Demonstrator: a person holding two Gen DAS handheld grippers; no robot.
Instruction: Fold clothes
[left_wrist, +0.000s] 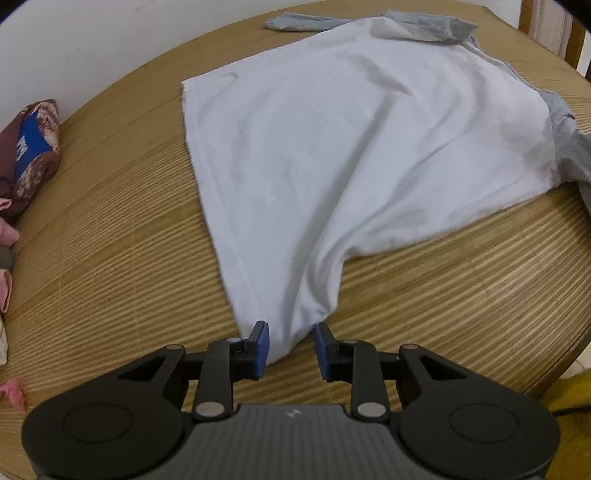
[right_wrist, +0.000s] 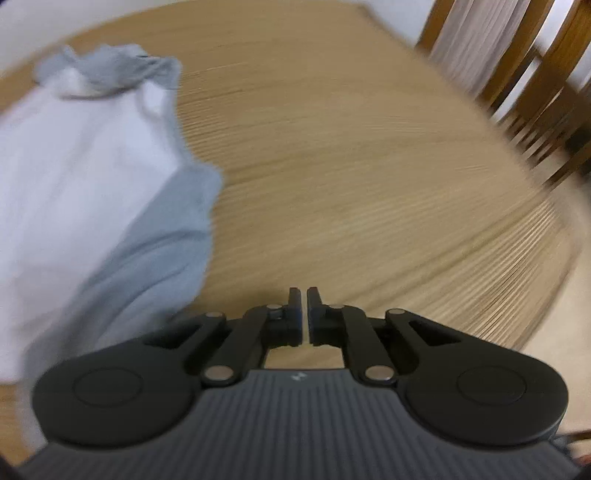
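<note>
We see the white and grey shirt (left_wrist: 332, 147) spread flat on the wooden table (left_wrist: 110, 277). Our left gripper (left_wrist: 291, 345) stands open, 2 blue pads either side of the shirt's near corner. Our right gripper (right_wrist: 304, 314) is closed on nothing, beside the shirt. A patterned bundle (left_wrist: 33, 147) lies far left.

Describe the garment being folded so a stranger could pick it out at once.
Start at the round wooden table. Spread across its middle lies the shirt, its near corner between the open fingers of the left gripper. Its white body with grey sleeves and collar sets it apart from the dark patterned bundle and pink clothes at the table's left edge.
</note>
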